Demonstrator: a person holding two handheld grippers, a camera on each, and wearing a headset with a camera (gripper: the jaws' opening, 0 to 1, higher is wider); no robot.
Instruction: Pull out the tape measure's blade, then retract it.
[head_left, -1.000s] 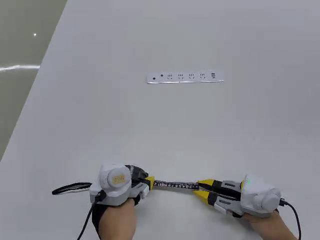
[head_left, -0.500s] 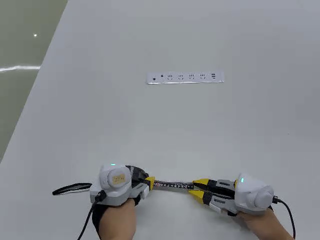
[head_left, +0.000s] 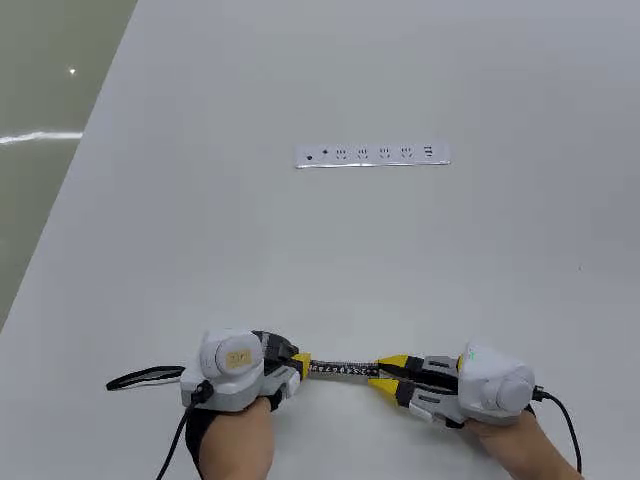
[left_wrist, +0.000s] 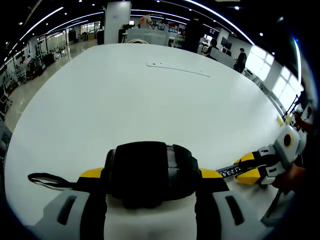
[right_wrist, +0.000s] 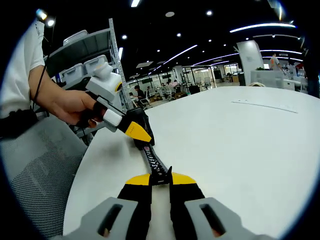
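The black tape measure case sits clamped between the yellow-tipped jaws of my left gripper, at the near edge of the white table. Its wrist strap trails off to the left. A short stretch of blade runs from the case to my right gripper, which is shut on the blade's end. In the right gripper view the left gripper holds the case just ahead, with the blade between. In the left gripper view the right gripper comes in from the right.
A white power strip lies flat on the table's far middle. The table's left edge drops to a green floor. A cable trails from the right gripper. A mesh chair and shelving show in the right gripper view.
My right gripper has moved left toward the case, and the exposed blade has grown shorter. The left gripper and the case stayed put.
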